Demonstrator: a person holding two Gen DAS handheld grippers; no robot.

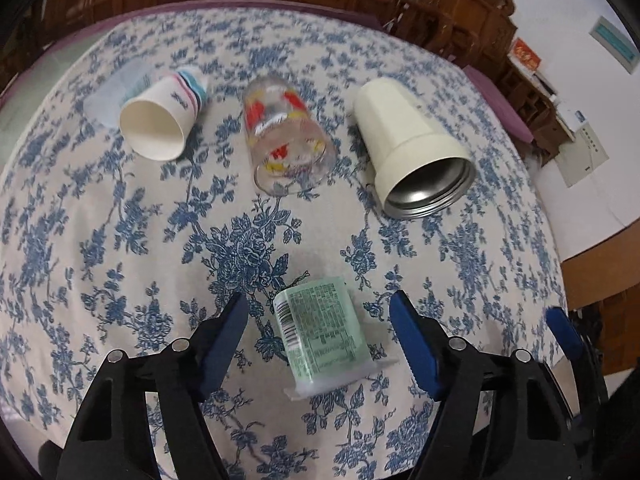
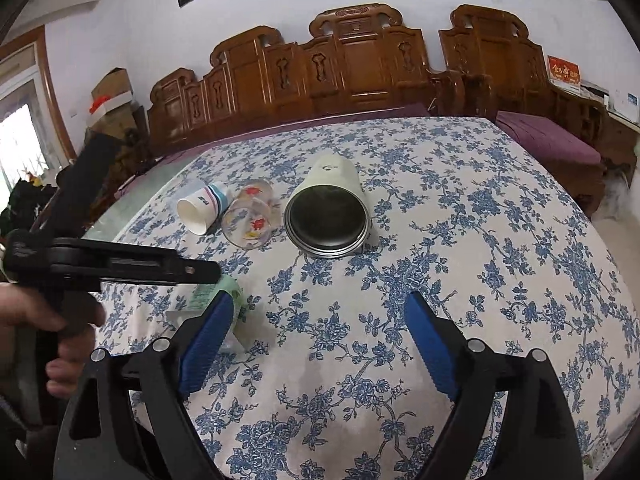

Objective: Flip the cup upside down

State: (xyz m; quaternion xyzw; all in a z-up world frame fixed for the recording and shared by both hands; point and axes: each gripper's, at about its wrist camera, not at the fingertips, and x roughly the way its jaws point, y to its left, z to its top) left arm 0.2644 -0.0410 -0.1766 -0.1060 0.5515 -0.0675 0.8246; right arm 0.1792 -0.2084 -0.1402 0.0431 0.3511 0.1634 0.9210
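On the table (image 1: 100, 248) with its blue floral cloth, a green-labelled plastic cup (image 1: 320, 336) lies on its side between the spread fingers of the left gripper (image 1: 320, 320), touching neither. Beyond it, a paper cup (image 1: 160, 120), a printed glass (image 1: 286, 140) and a cream steel-lined cup (image 1: 412, 148) also lie tipped over. The right gripper (image 2: 320, 320) hangs open beside the green cup, holding nothing.
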